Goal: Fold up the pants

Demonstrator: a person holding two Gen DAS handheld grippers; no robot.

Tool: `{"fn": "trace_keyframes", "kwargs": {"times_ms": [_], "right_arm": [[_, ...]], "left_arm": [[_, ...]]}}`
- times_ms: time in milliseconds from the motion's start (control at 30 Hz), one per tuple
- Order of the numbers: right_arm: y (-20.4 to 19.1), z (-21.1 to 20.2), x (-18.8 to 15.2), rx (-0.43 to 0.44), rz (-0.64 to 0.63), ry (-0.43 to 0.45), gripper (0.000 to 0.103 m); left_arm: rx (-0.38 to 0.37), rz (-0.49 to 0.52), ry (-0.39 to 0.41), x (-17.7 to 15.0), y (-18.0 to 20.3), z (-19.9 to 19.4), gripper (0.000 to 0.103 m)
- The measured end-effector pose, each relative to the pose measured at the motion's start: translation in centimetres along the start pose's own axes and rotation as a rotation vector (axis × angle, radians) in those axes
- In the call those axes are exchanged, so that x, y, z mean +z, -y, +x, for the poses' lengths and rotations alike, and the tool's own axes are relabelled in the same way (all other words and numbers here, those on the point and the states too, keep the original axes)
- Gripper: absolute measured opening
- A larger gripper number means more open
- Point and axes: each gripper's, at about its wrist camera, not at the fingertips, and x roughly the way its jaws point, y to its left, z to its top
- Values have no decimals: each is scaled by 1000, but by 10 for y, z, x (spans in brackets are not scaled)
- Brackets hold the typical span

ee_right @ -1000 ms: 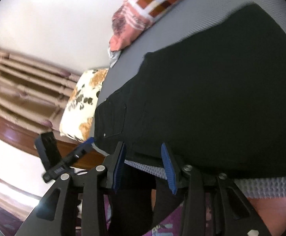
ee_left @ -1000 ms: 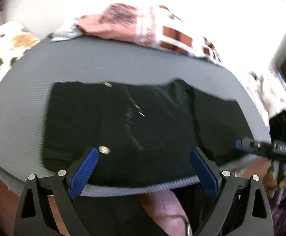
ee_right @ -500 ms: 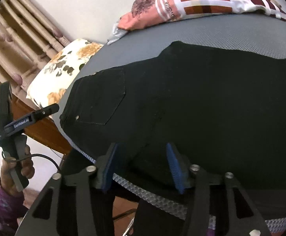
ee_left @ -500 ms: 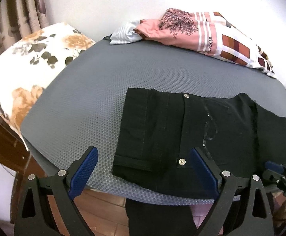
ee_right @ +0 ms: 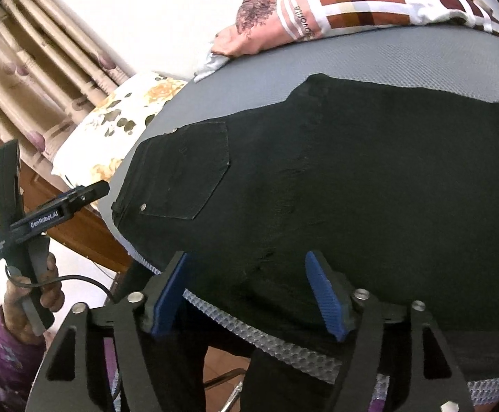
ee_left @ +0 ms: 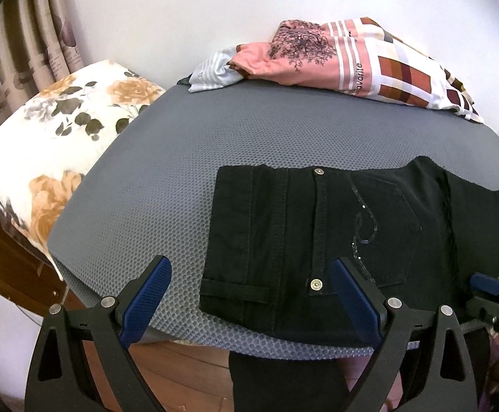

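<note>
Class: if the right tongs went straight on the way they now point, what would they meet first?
Most likely the black pants on the grey mat; the open right tongs, just widened, aim at their near edge. Depth is unclear.

**Grey mat, three things on it**

A grey honeycomb-textured mat (ee_left: 187, 185) covers the surface, which may be a bed or a worktop; what is underneath cannot be told. Black pants (ee_left: 318, 226) lie flat near its front edge, part of them hanging over that edge. Along the far edge, by the wall, a pink and checked bundle of clothes (ee_left: 345, 65) rests. A floral pillow (ee_left: 53, 137) sits just beside the mat's left edge.
</note>
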Motion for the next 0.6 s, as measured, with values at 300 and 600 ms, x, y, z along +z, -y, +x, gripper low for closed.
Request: {"fn": "trace_keyframes", "kwargs": {"times_ms": [300, 600], "right_arm": [[-13, 6, 0, -18, -70, -31, 92], [-19, 10, 0, -35, -106, -52, 99]], "left_arm": [[5, 5, -14, -2, 0, 4, 94], [12, 4, -37, -4, -2, 12, 94]]}}
